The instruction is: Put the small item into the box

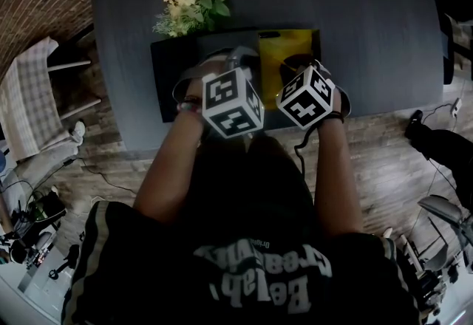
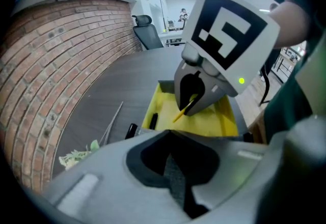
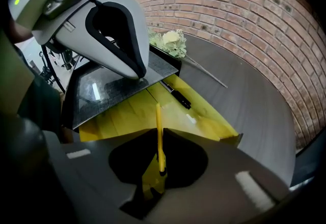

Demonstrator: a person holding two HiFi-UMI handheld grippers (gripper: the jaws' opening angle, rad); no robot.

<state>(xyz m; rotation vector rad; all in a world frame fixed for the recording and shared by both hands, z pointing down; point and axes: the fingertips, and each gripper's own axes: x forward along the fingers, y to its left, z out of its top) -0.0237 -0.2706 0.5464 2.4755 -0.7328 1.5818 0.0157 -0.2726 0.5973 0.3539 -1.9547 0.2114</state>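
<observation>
**Operator:** Where does the yellow stick (image 3: 158, 115) lie against my right gripper (image 3: 159, 132)?
**Observer:** Pinched between its narrow jaws, projecting straight ahead of them over the open yellow box (image 3: 206, 118).
**Operator:** Its look?
**Observer:** Thin, straight, pencil-like, uniformly yellow.
**Operator:** And my left gripper (image 2: 169, 136)?
**Observer:** I see its jaws closed on the edge of the dark lid (image 3: 107, 90).

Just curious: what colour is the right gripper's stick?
Yellow stick; best in the right gripper view.
</observation>
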